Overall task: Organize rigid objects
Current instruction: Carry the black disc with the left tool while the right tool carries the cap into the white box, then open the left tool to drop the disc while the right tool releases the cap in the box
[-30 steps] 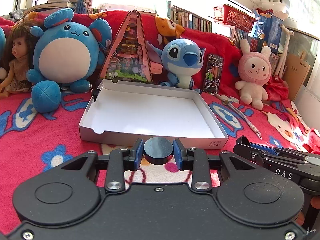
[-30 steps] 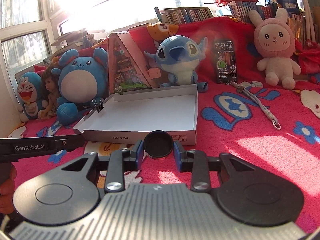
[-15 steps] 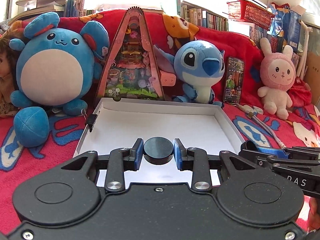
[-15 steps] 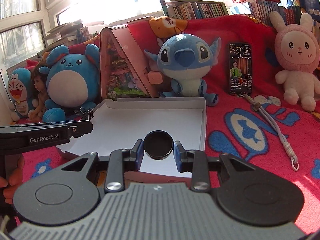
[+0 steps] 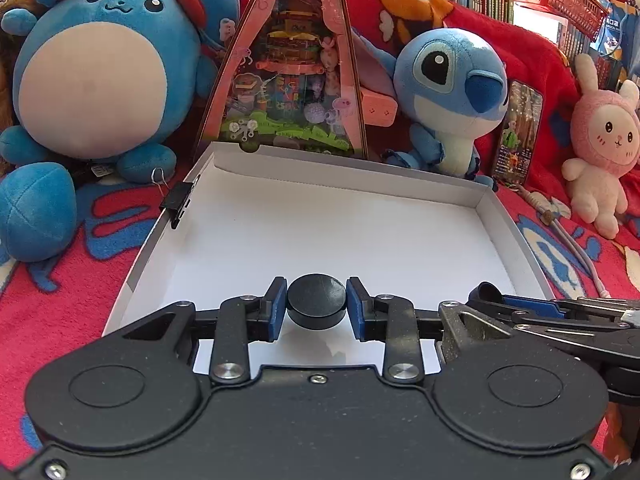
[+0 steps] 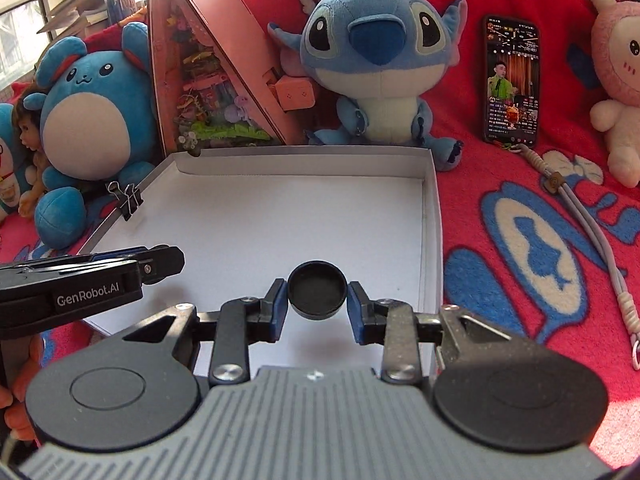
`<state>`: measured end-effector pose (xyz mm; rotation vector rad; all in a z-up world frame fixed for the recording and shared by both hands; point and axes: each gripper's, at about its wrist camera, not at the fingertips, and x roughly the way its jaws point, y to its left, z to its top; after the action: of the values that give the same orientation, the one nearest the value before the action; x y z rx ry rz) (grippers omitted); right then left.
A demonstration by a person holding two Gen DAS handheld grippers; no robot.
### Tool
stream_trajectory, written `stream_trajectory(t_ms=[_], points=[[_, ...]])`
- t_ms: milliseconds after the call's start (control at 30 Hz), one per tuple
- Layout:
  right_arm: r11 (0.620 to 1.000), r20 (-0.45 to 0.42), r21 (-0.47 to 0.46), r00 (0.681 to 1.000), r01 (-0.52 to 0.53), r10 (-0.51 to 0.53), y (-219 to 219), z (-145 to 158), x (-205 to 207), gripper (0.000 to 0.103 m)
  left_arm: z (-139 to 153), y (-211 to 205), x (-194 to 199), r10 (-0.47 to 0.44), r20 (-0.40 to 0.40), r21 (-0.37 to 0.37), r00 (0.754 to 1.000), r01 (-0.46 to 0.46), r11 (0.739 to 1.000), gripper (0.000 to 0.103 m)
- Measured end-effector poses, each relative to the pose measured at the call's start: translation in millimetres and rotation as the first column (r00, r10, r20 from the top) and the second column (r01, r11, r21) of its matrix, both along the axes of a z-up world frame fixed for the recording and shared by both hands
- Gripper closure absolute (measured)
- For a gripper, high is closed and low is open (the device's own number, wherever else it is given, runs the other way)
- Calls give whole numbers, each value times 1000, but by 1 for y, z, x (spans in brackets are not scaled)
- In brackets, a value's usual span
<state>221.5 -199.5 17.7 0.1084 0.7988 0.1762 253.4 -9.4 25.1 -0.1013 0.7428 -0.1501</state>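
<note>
Black and round, a solid puck (image 5: 316, 301) sits clamped between the blue pads of the left hand-held gripper (image 5: 316, 306), hanging low over the near floor of the white cardboard tray (image 5: 340, 184), which holds nothing yet. A binder clip (image 5: 178, 202) grips the tray's left wall; the right hand-held gripper (image 5: 520, 306) crowds in just beside.

From the right wrist, that gripper (image 6: 317, 300) is closed on a hollow black cap (image 6: 317, 294), also over the tray (image 6: 430, 216). Neither piece is set down, I judge. Plush toys, a phone (image 6: 511, 82) and a lanyard (image 6: 592, 232) ring the tray on the red blanket (image 6: 520, 200); only the two grippers' closeness looks awkward.
</note>
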Motion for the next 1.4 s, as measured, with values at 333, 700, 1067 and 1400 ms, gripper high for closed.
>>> stream_trajectory(t_ms=[333, 700, 1067, 1400], points=[[999, -25, -31, 1000, -11, 10, 5, -7, 7, 66, -10, -4, 0, -8, -17, 19, 1000, 9, 1000, 72], [999, -19, -47, 1000, -20, 19, 7, -7, 7, 64, -11, -7, -1, -18, -5, 43, 1000, 19, 999, 72], [999, 13, -30, 999, -43, 44, 8, -2, -3, 40, 6, -1, -16, -29, 55, 32, 998, 28, 999, 49], [997, 69, -11, 994, -82, 83, -1, 15, -36, 27, 30, 14, -58, -51, 110, -6, 993, 52, 999, 26]])
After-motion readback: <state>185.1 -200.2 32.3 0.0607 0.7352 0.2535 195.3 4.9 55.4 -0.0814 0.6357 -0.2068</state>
